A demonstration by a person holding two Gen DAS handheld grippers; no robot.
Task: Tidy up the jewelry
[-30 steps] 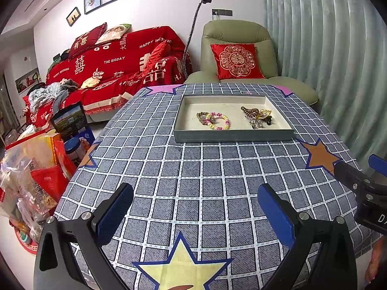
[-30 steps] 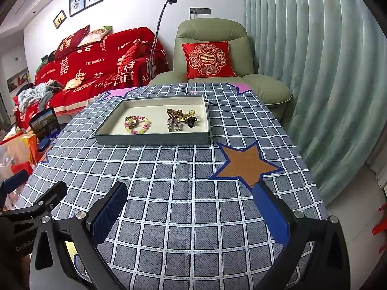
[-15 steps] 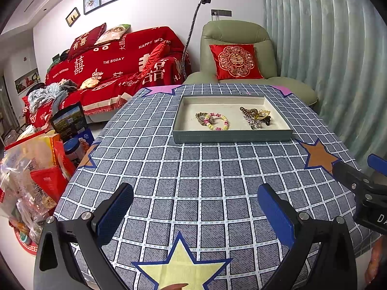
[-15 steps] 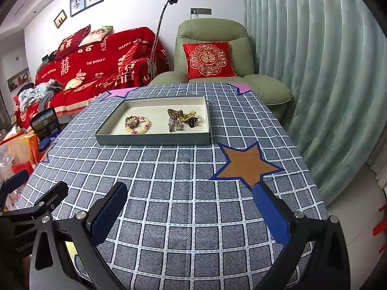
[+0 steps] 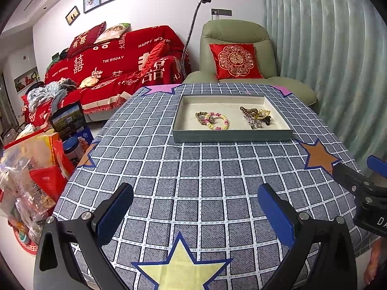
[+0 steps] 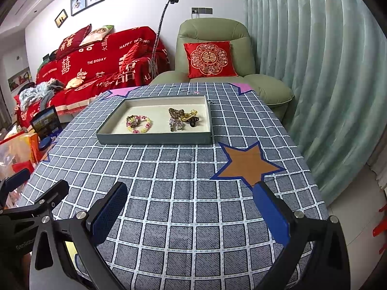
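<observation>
Left gripper (image 5: 194,213) jaws wide apart, holding nothing, over the counter (image 5: 193,169); right gripper (image 6: 189,211) likewise. Tray (image 5: 232,136) at 12 o'clock, well ahead. Inside: bead bracelet (image 5: 217,122) left, hair clips (image 5: 256,117) right.

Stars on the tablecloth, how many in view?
5: yellow star at the near edge, orange star right of the tray, two pink stars at the far corners, one partial left. More may be hidden.
</observation>
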